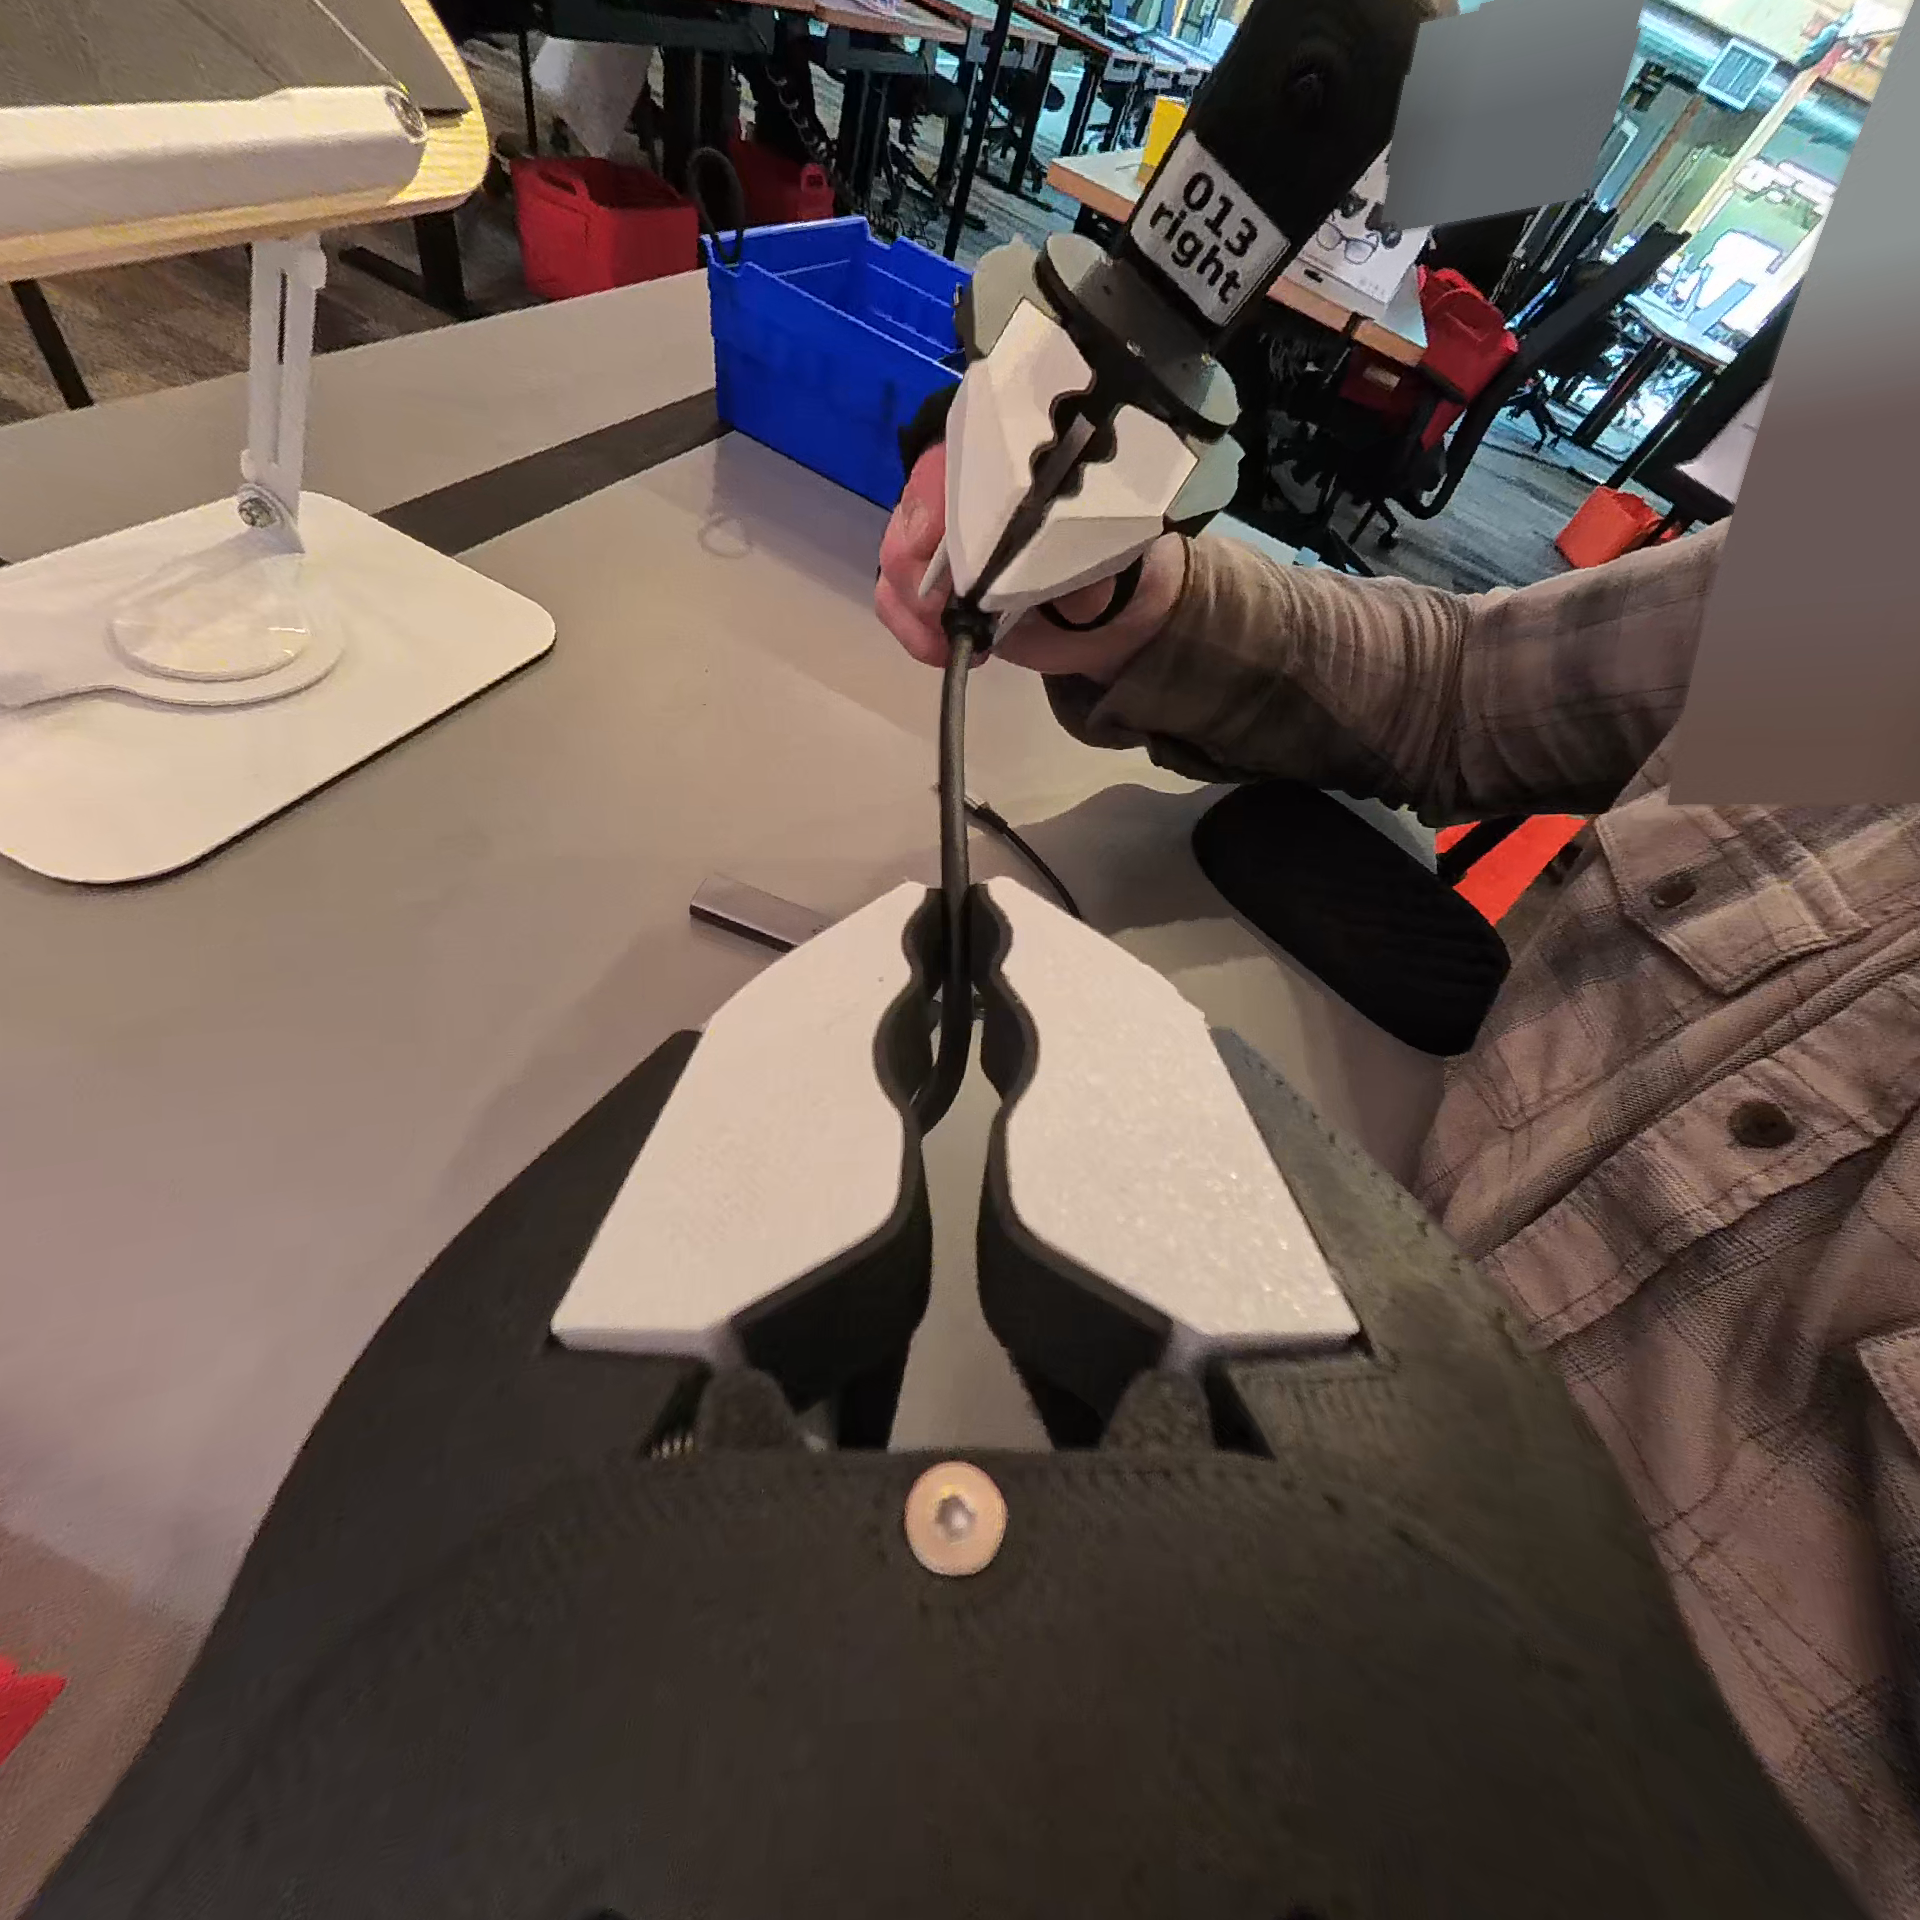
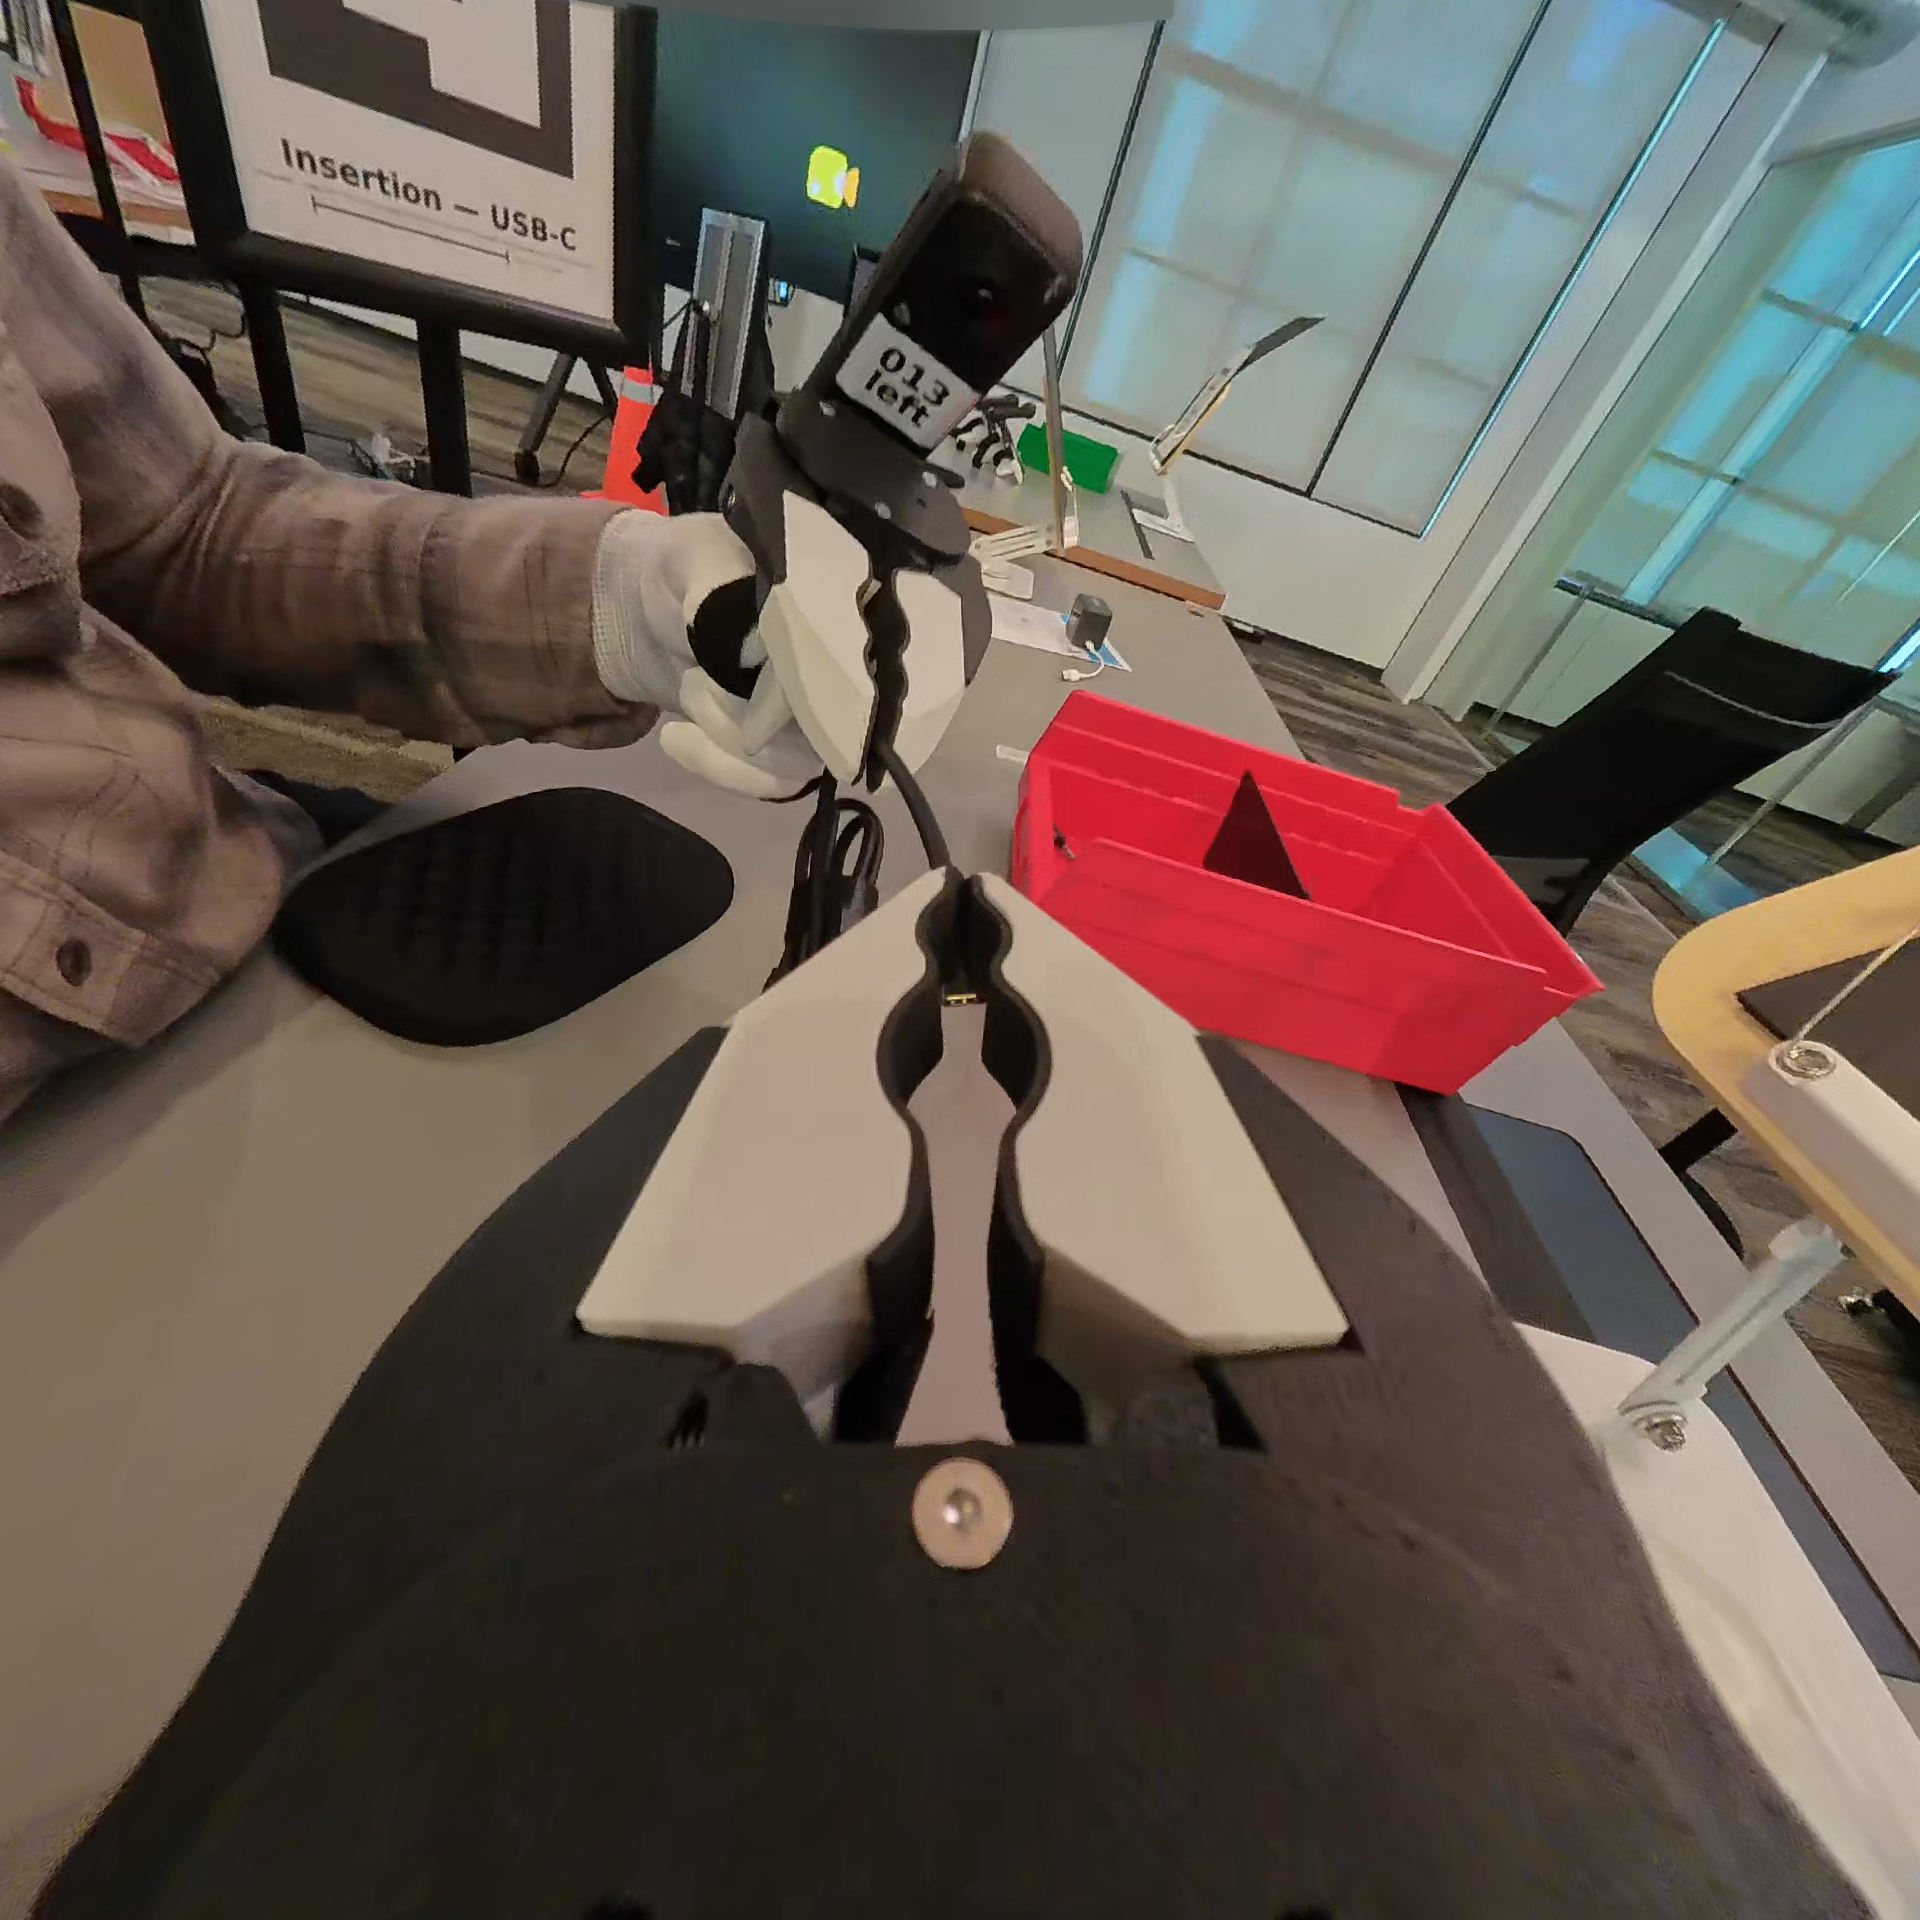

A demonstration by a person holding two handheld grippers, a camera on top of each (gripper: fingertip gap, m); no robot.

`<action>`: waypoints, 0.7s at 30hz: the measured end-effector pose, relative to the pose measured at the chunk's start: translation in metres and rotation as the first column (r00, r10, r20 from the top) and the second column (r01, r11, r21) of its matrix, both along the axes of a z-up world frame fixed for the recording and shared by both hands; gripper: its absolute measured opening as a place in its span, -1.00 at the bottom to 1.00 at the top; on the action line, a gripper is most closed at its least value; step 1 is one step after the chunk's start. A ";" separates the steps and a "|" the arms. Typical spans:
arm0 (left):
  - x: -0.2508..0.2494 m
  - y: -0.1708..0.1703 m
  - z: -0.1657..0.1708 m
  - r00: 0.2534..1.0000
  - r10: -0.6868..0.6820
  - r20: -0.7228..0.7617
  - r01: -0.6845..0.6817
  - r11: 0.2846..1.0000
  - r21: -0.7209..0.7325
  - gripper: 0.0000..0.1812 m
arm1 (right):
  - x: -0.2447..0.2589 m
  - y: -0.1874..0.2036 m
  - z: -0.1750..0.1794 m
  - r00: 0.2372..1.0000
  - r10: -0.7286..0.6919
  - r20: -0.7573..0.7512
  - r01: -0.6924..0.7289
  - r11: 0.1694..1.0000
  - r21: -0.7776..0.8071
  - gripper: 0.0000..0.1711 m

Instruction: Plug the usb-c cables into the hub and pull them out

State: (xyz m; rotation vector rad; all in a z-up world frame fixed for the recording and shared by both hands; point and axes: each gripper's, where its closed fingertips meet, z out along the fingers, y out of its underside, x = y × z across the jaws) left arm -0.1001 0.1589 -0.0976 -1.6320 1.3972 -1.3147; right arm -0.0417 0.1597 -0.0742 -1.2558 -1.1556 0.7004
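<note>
On the far left of the left wrist view, a white stand sits on the grey counter, clear of the work. Behind it a blue bin waits at the counter's back edge, likely a holding place for parts.

Nearer the middle, the small grey hub lies flat on the counter just beyond the left gripper, free of any plug as far as I can see. The left gripper's fingers are closed onto the black usb-c cable, pinching it partway along its length so the slack (a dark bundle hanging below in the right wrist view) stays controlled.

The cable rises to the right gripper, which is clamped on its end near the plug. In the right wrist view the plug tip shows between the closed fingers, pointing back toward the camera, so I judge the end is being held taut between both grippers to re-orient the plug before insertion.

At the right stands a red bin.
</note>
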 end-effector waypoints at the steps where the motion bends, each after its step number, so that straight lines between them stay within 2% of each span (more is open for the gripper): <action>1: 0.000 0.000 0.000 1.000 -0.002 0.003 0.002 1.000 -0.004 -0.95 | 0.000 0.000 0.001 1.000 0.005 -0.013 -0.005 1.000 -0.012 -1.00; 8: -0.001 -0.002 -0.002 1.000 -0.005 0.012 0.005 1.000 0.017 -0.95 | 0.005 0.000 0.006 0.996 0.035 -0.085 -0.042 0.996 -0.082 -1.00; 11: -0.002 -0.003 0.001 1.000 -0.007 0.015 0.007 1.000 0.019 -0.95 | 0.010 -0.002 -0.002 0.998 0.043 -0.056 -0.048 0.994 -0.094 -0.65; 13: -0.003 -0.003 0.002 1.000 -0.012 0.012 0.011 1.000 0.021 -0.95 | 0.011 -0.006 -0.003 0.998 0.051 -0.043 -0.055 0.995 -0.087 -0.75; 15: -0.003 -0.004 0.002 1.000 -0.013 0.014 0.013 1.000 0.024 -0.95 | 0.010 -0.008 -0.005 0.998 0.057 -0.028 -0.060 0.994 -0.091 -0.74; 19: 0.000 -0.007 0.002 1.000 -0.025 0.011 0.025 0.999 0.020 -0.95 | 0.007 -0.011 -0.007 0.998 0.059 0.009 -0.058 0.996 -0.062 -0.88; 21: 0.000 -0.006 0.001 1.000 -0.022 0.012 0.022 1.000 0.019 -0.95 | 0.006 -0.011 -0.006 0.998 0.056 0.011 -0.055 0.997 -0.048 -0.88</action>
